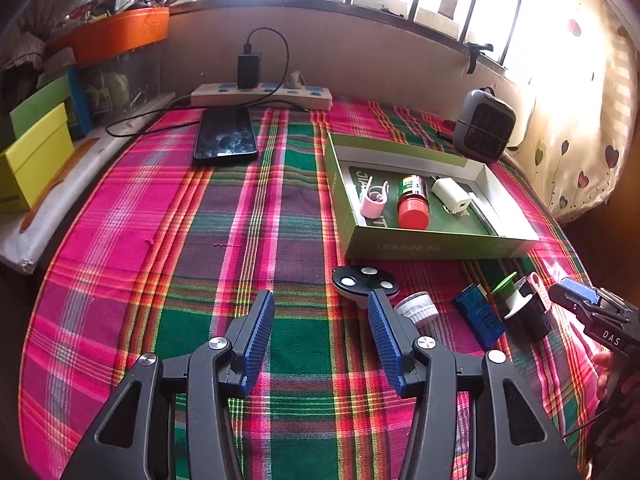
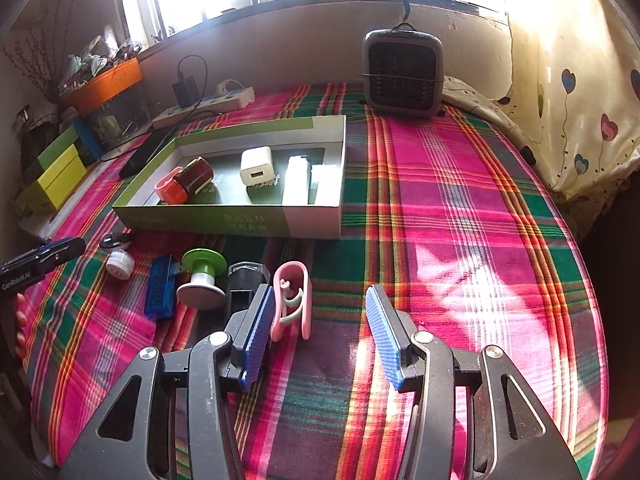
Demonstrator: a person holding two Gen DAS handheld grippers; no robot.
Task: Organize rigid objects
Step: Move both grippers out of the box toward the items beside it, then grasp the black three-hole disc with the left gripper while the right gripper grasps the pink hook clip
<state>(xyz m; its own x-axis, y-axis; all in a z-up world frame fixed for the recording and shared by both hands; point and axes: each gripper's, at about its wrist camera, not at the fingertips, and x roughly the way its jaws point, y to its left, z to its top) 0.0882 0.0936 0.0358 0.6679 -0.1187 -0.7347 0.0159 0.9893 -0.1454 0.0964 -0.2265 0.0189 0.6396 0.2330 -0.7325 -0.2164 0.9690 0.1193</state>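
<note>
1. While the right gripper (image 2: 320,336) hangs low over the plaid-covered worktop (image 2: 460,240) with its jaws spread and nothing between them, a pink clip (image 2: 294,300) lies just beside its left finger, at about eleven o'clock from the gap.
2. Beyond that finger, toward ten o'clock, a row sits on the cloth: black block (image 2: 244,284), green-topped spool (image 2: 202,276), blue USB meter (image 2: 160,290), white cap (image 2: 120,265).
3. At twelve o'clock stands the green tray (image 2: 224,224), holding a red-capped bottle (image 2: 188,184), a white charger (image 2: 257,168) and another pink clip (image 1: 374,198).
4. The left gripper (image 1: 320,338) is spread as well and holds nothing; a black round disc (image 1: 364,280) touches its right fingertip at one o'clock, the tray beyond it.
</note>
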